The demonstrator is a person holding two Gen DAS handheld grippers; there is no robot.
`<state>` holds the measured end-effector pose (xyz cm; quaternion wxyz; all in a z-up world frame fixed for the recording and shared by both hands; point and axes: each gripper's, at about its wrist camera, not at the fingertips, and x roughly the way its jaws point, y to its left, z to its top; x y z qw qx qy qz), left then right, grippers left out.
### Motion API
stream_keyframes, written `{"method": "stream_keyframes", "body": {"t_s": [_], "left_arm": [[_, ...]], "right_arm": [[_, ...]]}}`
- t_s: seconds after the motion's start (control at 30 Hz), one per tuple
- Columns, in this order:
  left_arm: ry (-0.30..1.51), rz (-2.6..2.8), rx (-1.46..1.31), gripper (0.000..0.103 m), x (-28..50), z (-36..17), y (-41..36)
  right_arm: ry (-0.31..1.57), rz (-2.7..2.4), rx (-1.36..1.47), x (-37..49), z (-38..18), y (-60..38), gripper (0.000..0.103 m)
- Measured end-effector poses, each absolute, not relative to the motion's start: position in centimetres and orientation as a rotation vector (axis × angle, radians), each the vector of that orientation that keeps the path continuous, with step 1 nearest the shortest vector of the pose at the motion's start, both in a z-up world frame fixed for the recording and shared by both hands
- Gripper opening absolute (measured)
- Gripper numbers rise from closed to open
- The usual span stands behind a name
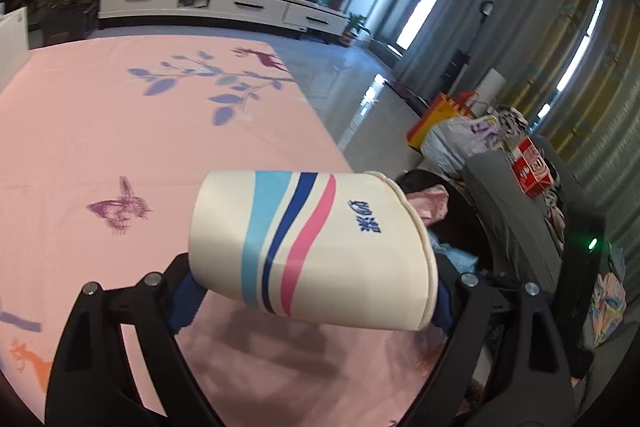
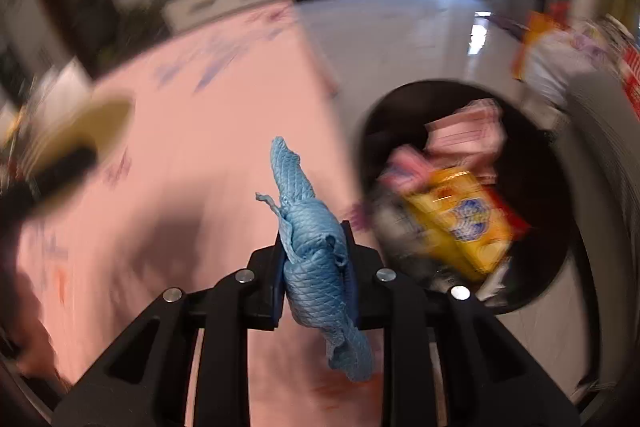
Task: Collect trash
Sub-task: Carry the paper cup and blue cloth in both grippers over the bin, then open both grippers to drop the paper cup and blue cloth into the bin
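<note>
A cream paper cup (image 1: 316,251) with light-blue, navy and pink stripes lies sideways in my left gripper (image 1: 314,297), whose blue pads press on its two ends; it hangs over the right edge of the pink table (image 1: 120,147). My right gripper (image 2: 316,275) is shut on a crumpled blue paper towel (image 2: 316,259) above the same pink table (image 2: 192,167). To its right on the floor stands a black trash bin (image 2: 548,195) holding pink wrappers and a yellow snack bag (image 2: 464,223). The cup (image 2: 88,131) and left gripper appear blurred at the far left of the right wrist view.
A grey chair (image 1: 516,227) stands right of the bin, with bags and a red box (image 1: 532,167) behind it. A white TV cabinet (image 1: 216,3) lines the far wall. Shiny floor (image 1: 352,79) runs between table and curtains.
</note>
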<state>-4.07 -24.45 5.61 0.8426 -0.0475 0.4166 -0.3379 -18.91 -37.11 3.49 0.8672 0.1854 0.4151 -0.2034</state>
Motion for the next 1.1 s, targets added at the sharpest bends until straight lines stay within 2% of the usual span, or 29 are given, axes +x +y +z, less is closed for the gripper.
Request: {"method": "stream_keyframes", "body": {"t_s": [0.23, 0.43, 0.5, 0.53, 0.57, 0.6, 0.67, 0.8, 1.1], "left_arm": [[0.93, -0.919, 0.008, 0.088, -4.5, 5.1, -34.6], [0.961, -1.003, 0.118, 0.088, -4.9, 4.0, -41.0], [0.958, -1.01, 0.141, 0.089, -5.2, 3.9, -41.8], [0.952, -1.016, 0.142, 0.094, -5.3, 3.9, -42.1], [0.947, -1.021, 0.134, 0.097, -5.4, 4.0, -42.2], [0.942, -1.028, 0.122, 0.099, -5.4, 4.1, -42.0], [0.941, -1.039, 0.105, 0.1, -5.6, 4.3, -41.8], [0.952, -1.047, 0.083, 0.1, -5.9, 4.6, -41.3], [0.923, -1.008, 0.064, 0.1, -6.8, 5.9, -39.8]], "right_arm": [[0.733, -0.625, 0.593, -23.4, 3.2, -45.3, 0.025], [0.776, -0.704, 0.637, -24.7, 1.1, -48.1, 0.028], [0.783, -0.714, 0.643, -25.0, 0.8, -48.4, 0.034], [0.779, -0.714, 0.643, -25.2, 0.8, -48.3, 0.035], [0.77, -0.713, 0.641, -25.5, 0.9, -48.2, 0.044], [0.762, -0.715, 0.642, -25.7, 1.1, -48.1, 0.057], [0.726, -0.716, 0.652, -26.3, 1.6, -47.9, 0.068], [0.679, -0.716, 0.68, -27.5, 2.6, -47.5, 0.082], [0.661, -0.745, 0.668, -28.5, 3.6, -47.0, 0.086]]}}
